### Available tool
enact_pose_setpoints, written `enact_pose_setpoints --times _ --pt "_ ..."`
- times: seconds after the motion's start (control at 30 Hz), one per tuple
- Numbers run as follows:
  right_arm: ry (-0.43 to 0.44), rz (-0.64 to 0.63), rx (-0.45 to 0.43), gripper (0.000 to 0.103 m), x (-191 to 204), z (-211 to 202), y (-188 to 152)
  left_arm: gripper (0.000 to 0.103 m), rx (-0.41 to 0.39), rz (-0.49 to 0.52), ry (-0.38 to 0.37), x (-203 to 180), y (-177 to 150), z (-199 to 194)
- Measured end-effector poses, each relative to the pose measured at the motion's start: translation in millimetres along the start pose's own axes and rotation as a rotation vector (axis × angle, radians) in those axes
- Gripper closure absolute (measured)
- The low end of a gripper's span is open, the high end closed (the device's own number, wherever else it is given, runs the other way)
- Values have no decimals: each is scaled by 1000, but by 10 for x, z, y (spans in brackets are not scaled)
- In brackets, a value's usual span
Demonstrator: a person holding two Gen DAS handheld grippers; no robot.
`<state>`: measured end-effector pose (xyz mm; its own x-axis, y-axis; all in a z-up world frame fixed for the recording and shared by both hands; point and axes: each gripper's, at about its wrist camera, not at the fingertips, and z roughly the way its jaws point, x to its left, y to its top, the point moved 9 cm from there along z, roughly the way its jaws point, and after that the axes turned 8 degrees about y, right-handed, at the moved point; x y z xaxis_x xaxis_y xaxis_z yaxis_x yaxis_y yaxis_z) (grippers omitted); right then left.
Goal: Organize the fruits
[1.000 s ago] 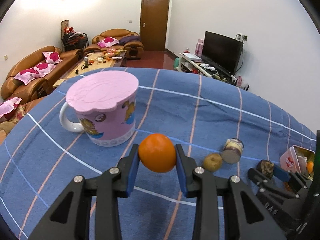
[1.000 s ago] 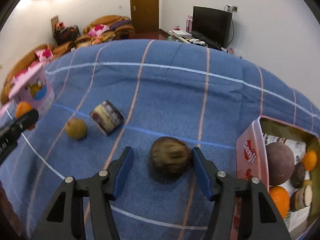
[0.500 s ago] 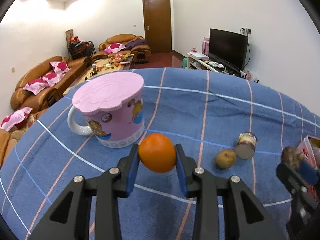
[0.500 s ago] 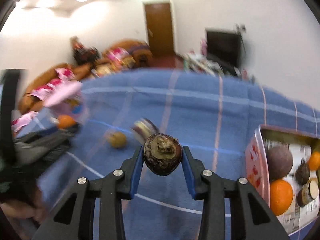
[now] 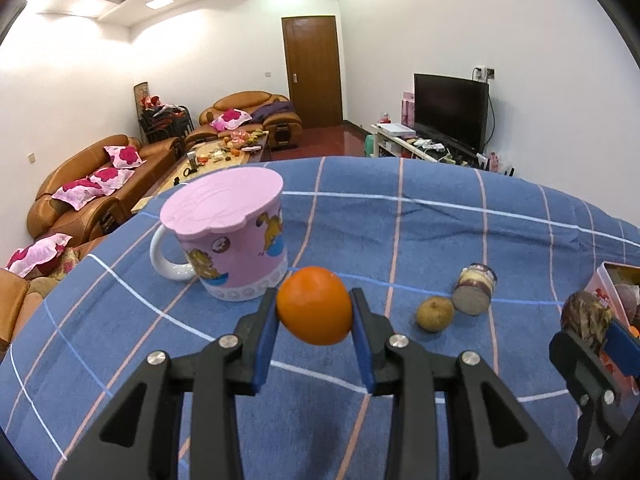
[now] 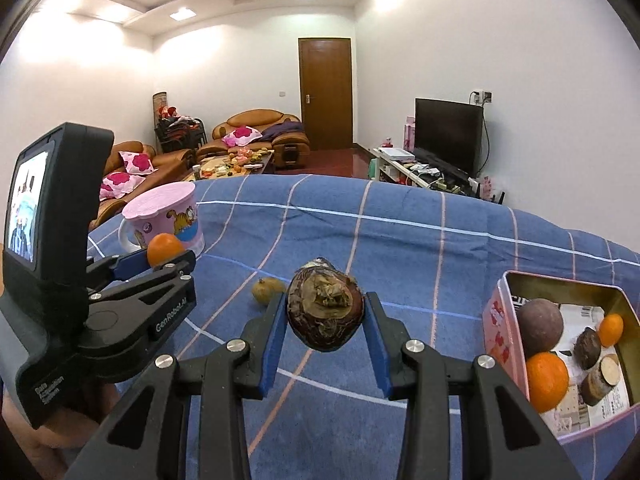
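Now, with the right gripper (image 6: 325, 314) clamped on a brown scaly fruit (image 6: 325, 309) above the blue cloth (image 6: 400, 248) and the left gripper (image 5: 314, 312) clamped on an orange (image 5: 314, 305), each should travel level to the tin (image 6: 496, 312) and be released low.

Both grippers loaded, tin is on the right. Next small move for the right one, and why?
Probably carry the right gripper rightward over the pink tin before releasing. It is shut on the brown fruit, held clear of the blue cloth, and the tin already holds other fruit.
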<state>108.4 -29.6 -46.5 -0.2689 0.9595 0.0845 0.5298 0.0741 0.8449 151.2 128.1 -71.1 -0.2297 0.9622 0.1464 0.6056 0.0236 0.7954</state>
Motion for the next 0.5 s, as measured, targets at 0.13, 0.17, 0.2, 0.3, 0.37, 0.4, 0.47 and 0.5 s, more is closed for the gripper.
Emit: enact_pose_setpoints --times 0.13,0.17,0.2,0.3,0.37,0.4,0.47,0.5 --pt "-7 0 -4 63 -3 -65 -26 66 -22 -10 -9 -10 -27 -106" --pt "-8 2 -5 63 -4 -76 -26 66 -27 -9 -12 -17 -35 -129" --pt "-11 4 -6 63 -12 -92 -33 66 -30 -7 -14 -29 -41 -152" --pt "-17 9 -6 63 -33 -133 -63 66 -43 -9 -21 -44 -60 -224" --pt "-20 9 -10 63 -44 -170 -75 66 -51 -9 -25 -57 -81 -275" --pt "-25 7 -13 63 -48 -190 -79 66 -55 -10 -28 -67 -91 -302" --pt "-32 2 -16 63 -49 -218 -83 66 -59 -12 -32 -89 -114 -341" --pt "-34 -1 -17 63 -48 -232 -89 66 -61 -13 -34 -96 -125 -360"
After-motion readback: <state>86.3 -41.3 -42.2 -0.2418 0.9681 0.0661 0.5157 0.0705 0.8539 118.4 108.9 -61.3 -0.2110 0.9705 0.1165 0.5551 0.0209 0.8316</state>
